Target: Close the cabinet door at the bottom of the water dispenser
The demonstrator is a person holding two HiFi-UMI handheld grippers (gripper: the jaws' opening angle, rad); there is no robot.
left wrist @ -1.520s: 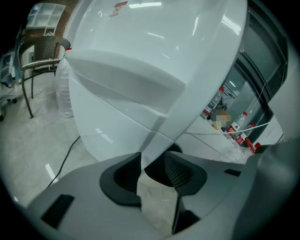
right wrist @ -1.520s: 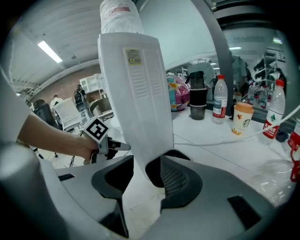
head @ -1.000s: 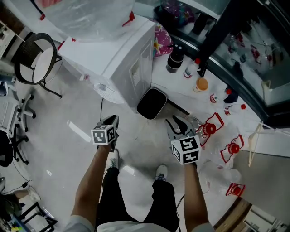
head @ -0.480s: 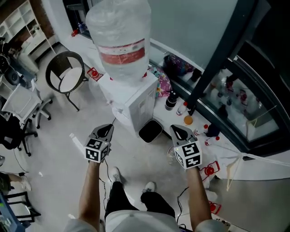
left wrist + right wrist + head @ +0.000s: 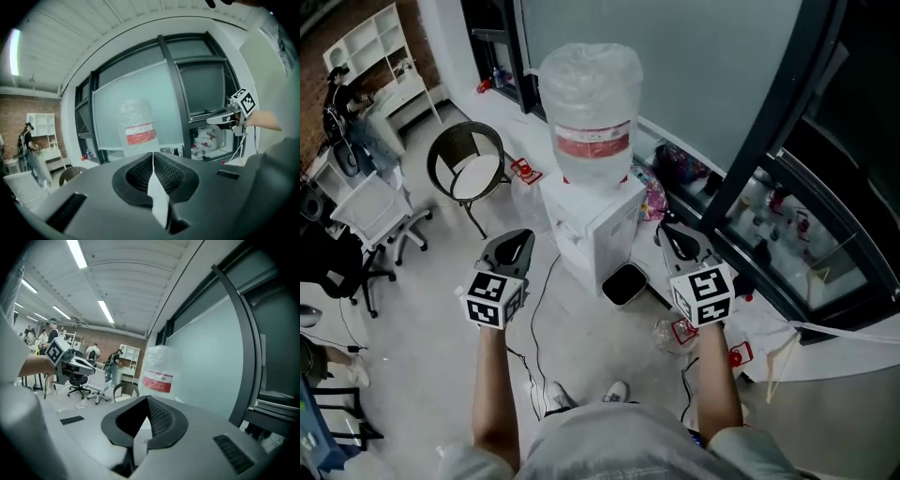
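**A:** Since a second ago the person has stood up. Both grippers have risen from near the floor to about chest height, and the head view now takes in the whole water dispenser (image 5: 598, 230) with the bottle (image 5: 591, 112) on top.

**B:** And the tongs?

**A:** The left gripper (image 5: 521, 237) and the right gripper (image 5: 672, 232) both have their jaws pressed together with nothing between them. The right one's jaws stood apart a second ago.

**B:** Where's the cabinet door?

**A:** The cabinet door (image 5: 578, 265) is at the foot of the dispenser, just beside the black bin (image 5: 625, 283) and well below both grippers. It looks flush with the body and no open leaf sticks out, though it is small from up here.

**B:** So the job's done?

**A:** I'd judge so. The door lies shut and neither gripper is near it. At most a check of the latch is left.
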